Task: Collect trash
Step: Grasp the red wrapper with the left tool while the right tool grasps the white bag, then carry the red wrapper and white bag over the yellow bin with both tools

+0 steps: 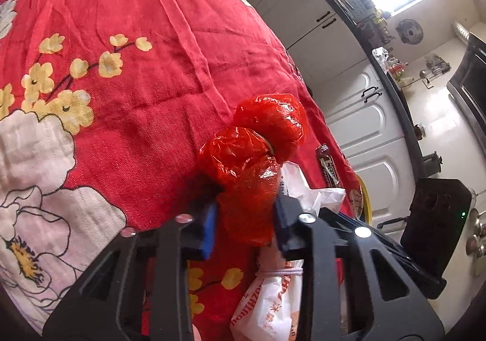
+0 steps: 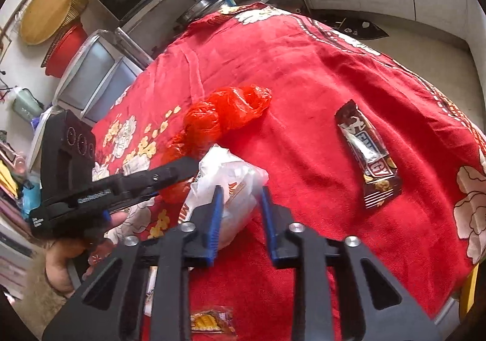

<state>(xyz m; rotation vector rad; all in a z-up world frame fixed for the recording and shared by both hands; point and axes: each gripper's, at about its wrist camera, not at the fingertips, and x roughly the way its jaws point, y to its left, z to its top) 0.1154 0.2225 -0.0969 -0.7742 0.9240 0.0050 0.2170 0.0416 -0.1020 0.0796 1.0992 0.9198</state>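
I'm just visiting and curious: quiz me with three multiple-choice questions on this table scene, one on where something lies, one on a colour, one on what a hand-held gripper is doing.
1. Where does the chocolate bar wrapper lie?
A. on the red cloth
B. on the floor
C. in a gripper

2. What colour is the crumpled bag in the left hand-held gripper?
A. blue
B. red
C. green

3. What is the right hand-held gripper doing?
A. hanging open over bare cloth
B. gripping the wrapper
C. closed on the white bag

Answers: 1 A, it lies flat on the cloth, apart from both bags. 2 B, shiny red plastic. 3 C, its blue pads pinch the white plastic.
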